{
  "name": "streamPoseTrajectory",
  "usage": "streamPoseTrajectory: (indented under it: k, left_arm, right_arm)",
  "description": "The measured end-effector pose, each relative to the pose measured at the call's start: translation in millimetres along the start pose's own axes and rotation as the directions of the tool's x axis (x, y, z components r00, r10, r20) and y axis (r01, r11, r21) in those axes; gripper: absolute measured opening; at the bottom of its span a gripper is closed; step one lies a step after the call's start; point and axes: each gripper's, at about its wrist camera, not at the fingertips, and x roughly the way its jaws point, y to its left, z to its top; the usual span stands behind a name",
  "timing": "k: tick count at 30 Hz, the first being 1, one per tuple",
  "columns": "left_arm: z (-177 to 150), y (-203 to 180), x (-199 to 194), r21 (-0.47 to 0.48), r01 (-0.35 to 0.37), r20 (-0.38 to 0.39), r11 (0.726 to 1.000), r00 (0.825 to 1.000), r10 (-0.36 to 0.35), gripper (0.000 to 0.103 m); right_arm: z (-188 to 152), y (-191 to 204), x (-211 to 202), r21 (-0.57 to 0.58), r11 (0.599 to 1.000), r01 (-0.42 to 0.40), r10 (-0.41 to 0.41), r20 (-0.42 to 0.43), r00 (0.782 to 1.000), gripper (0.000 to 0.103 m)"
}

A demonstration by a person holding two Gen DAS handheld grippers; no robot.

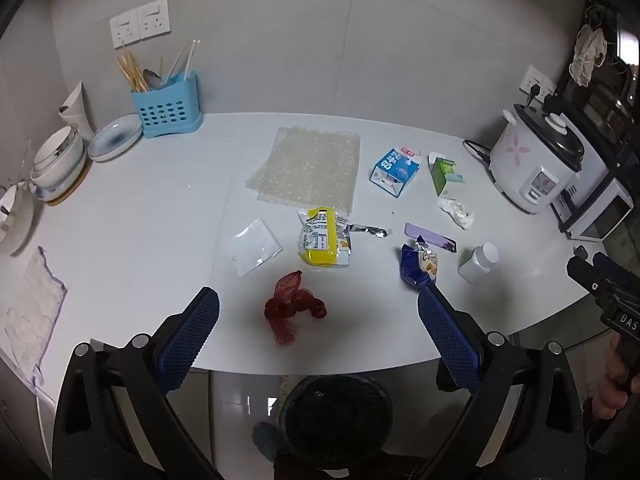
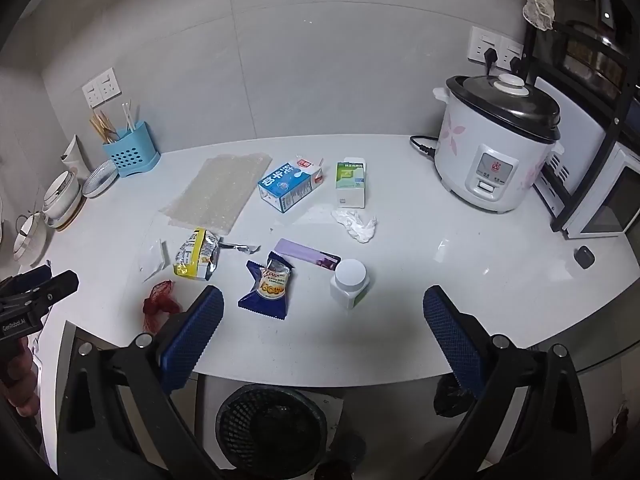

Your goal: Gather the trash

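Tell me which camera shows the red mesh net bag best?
The left wrist view: the red mesh net bag lies whole and unobstructed between the open left gripper. In the right wrist view it sits smaller at the left, partly hidden behind a finger of the right gripper.

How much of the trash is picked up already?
None that shows. The black bin below the counter edge looks dark inside; I cannot tell if anything is in it. Nothing is in hand: the left tool and right tool are both open. Left on the counter: red net, yellow wrapper, blue wrapper, white bottle, crumpled tissue, milk carton, bubble wrap.
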Motion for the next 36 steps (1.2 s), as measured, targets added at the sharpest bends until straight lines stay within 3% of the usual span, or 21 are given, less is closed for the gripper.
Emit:
streamPoseTrajectory:
  k: [16,36]
  left_arm:
    - [3.9,2.1,1.5,-0.048,0.005,0.002,0.999,1.0,-0.005,0.097]
    - [4.3,2.6,0.0,-0.018,-0.017,-0.002,1.0,1.0,0.017,0.097]
  right_arm:
    - [2.5,5.9,-0.5,-0.009,1.0,0.005,-0.006,-0.006,1.0,0.096]
    - [1.6,7.6,2.7,-0.008,1.0,0.002,-0.003,-0.021,1.0,0.096]
